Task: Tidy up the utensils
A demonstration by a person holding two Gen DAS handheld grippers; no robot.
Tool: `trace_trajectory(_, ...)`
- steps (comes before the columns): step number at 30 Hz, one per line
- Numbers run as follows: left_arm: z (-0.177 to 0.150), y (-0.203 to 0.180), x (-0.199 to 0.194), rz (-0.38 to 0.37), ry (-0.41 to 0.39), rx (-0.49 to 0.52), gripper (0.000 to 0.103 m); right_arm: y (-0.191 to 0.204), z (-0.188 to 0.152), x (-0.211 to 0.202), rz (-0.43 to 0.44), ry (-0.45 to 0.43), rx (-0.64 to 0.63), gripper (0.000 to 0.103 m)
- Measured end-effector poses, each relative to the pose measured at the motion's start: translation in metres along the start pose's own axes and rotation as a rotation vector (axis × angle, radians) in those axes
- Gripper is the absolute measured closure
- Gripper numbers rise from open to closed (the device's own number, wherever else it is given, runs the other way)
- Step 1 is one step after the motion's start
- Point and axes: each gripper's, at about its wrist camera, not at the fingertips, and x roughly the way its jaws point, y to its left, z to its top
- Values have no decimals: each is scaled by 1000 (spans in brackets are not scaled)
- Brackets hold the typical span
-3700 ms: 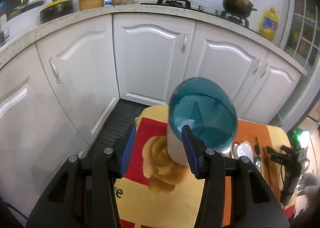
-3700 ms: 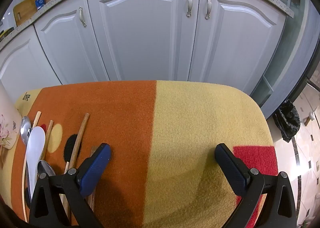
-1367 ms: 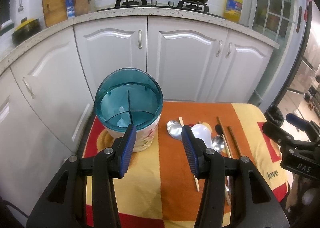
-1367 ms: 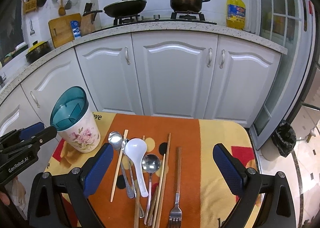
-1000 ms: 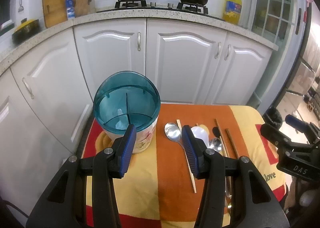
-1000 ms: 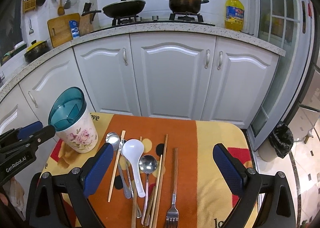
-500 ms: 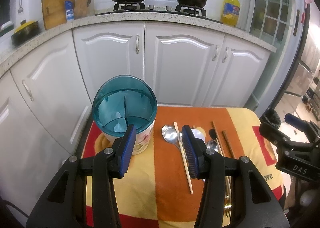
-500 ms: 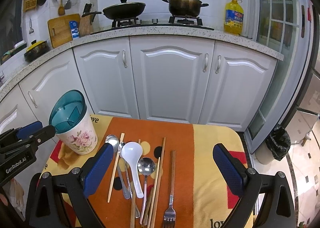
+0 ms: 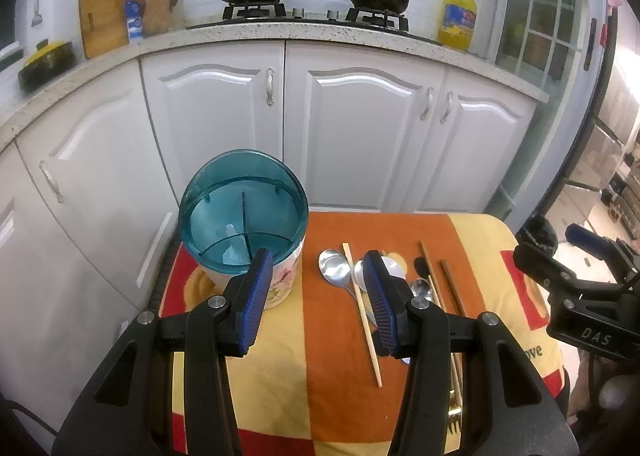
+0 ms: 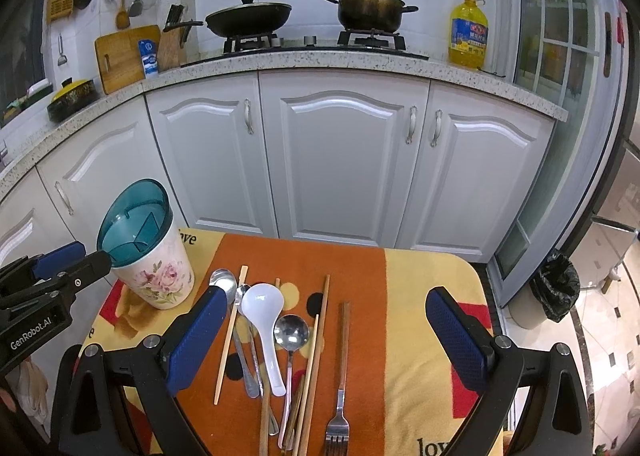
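A floral utensil holder [image 10: 154, 272] with a teal divided insert [image 9: 243, 214] stands at the left of a small cloth-covered table [image 10: 424, 308]. Beside it lie several utensils: a white ladle spoon [image 10: 264, 320], metal spoons [image 10: 291, 332], wooden chopsticks [image 10: 230, 332] and a fork [image 10: 339, 412]. My left gripper [image 9: 316, 292] hovers open above the table, between the holder and the spoons, holding nothing. My right gripper [image 10: 324, 332] hangs wide open above the utensils, also with nothing in it. Each gripper shows at the edge of the other's view.
White cabinets [image 10: 340, 160] stand right behind the table, under a counter with a wok [image 10: 248, 18], a pot [image 10: 370, 10] and an oil bottle [image 10: 468, 32]. A black bin bag [image 10: 554, 284] sits on the floor at the right.
Both grippers have drawn back and risen, so the whole table and counter have come into view. The left gripper swung from close on the holder to a spot right of it. Nothing was picked up.
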Motion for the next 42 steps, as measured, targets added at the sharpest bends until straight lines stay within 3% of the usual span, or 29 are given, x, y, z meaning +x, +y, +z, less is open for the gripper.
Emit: trace_trajectory(42, -13, -2, 13, -15, 64, -16, 56, -4, -15, 16, -13, 66, -1, 4)
